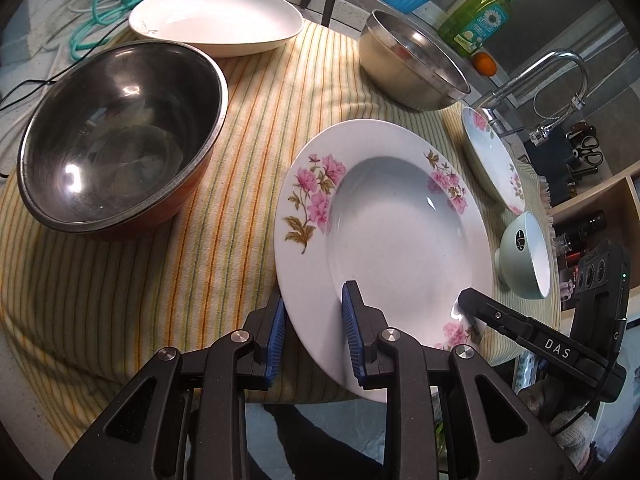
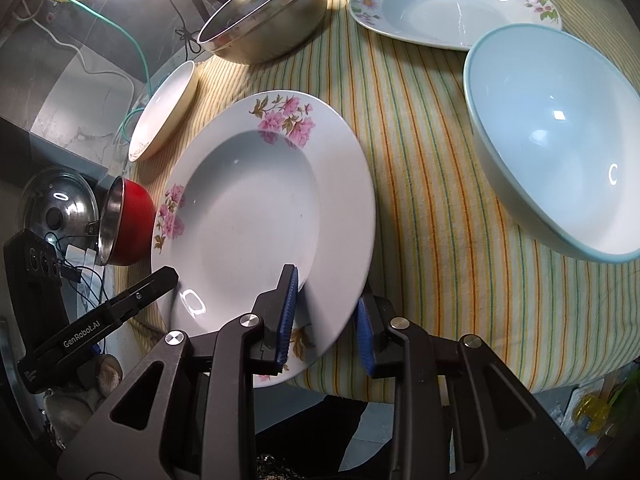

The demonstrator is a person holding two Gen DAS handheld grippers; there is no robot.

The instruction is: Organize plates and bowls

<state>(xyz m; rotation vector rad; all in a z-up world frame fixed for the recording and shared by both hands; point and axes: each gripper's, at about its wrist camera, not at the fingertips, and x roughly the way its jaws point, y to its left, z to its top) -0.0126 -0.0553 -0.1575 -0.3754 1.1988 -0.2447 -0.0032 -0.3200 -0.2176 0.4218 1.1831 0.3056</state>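
A white deep plate with pink flowers (image 1: pixel 384 216) (image 2: pixel 256 200) lies near the front edge of the striped cloth. My left gripper (image 1: pixel 314 320) has its blue pads on either side of the plate's left rim, closed on it. My right gripper (image 2: pixel 328 312) grips the opposite rim the same way; its finger shows in the left wrist view (image 1: pixel 500 316). A second flowered plate (image 2: pixel 452 4) (image 1: pixel 492 160) lies farther back. A pale blue bowl (image 2: pixel 560 156) (image 1: pixel 524 256) sits to the right.
A red-sided steel bowl (image 1: pixel 120 136) (image 2: pixel 124 224) stands left. A steel bowl (image 1: pixel 412 64) (image 2: pixel 264 16) and a white oval dish (image 1: pixel 216 16) (image 2: pixel 164 112) sit at the back. A faucet (image 1: pixel 560 72), a soap bottle (image 1: pixel 480 16) and a pot lid (image 2: pixel 56 200) lie beyond the cloth's edge (image 1: pixel 160 320).
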